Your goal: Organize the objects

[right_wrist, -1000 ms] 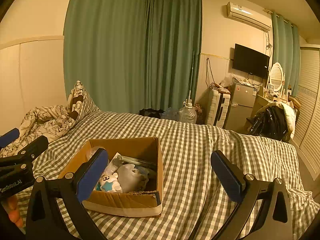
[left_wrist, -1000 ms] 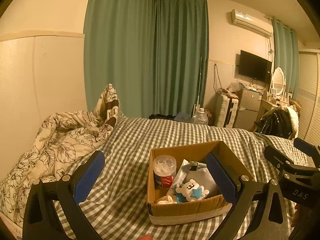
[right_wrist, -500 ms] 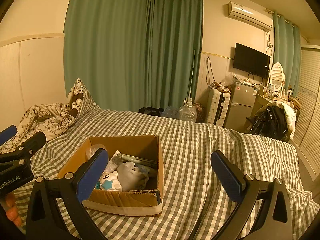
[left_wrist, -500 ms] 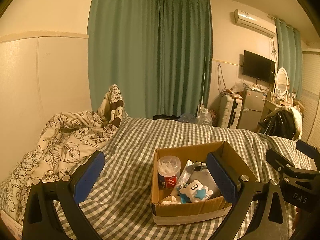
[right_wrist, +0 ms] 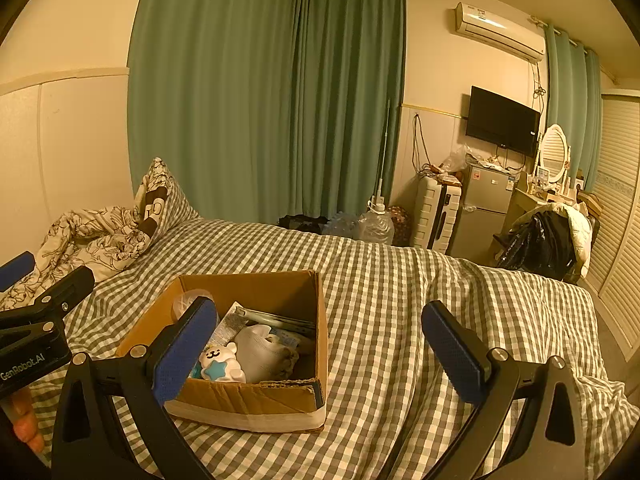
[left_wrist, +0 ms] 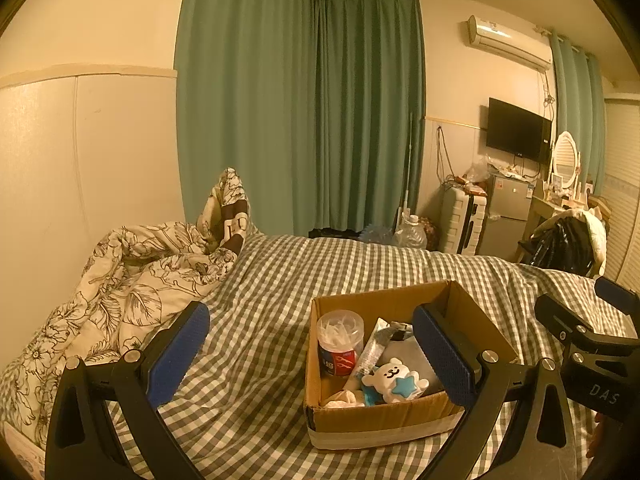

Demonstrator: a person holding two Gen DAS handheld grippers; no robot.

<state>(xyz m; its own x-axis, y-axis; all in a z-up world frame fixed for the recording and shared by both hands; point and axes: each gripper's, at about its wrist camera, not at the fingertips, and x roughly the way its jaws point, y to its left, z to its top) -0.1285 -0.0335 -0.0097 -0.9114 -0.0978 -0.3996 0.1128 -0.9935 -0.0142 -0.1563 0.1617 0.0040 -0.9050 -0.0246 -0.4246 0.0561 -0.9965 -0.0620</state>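
Observation:
An open cardboard box sits on the checked bedspread. Inside it are a clear tub of cotton swabs, a tube, a grey pouch and a white bear toy with a blue star. My left gripper is open above the bed, its right finger over the box, nothing held. My right gripper is open too, its left finger over the box's near left side. Each gripper shows at the edge of the other's view.
A crumpled floral duvet lies at the left by the wall. Green curtains hang behind the bed. A suitcase, small fridge, wall television, dressing table and a chair with dark clothes stand at the right.
Both views have shifted slightly; the box sits a little further right in the left wrist view. Both grippers stay open and empty.

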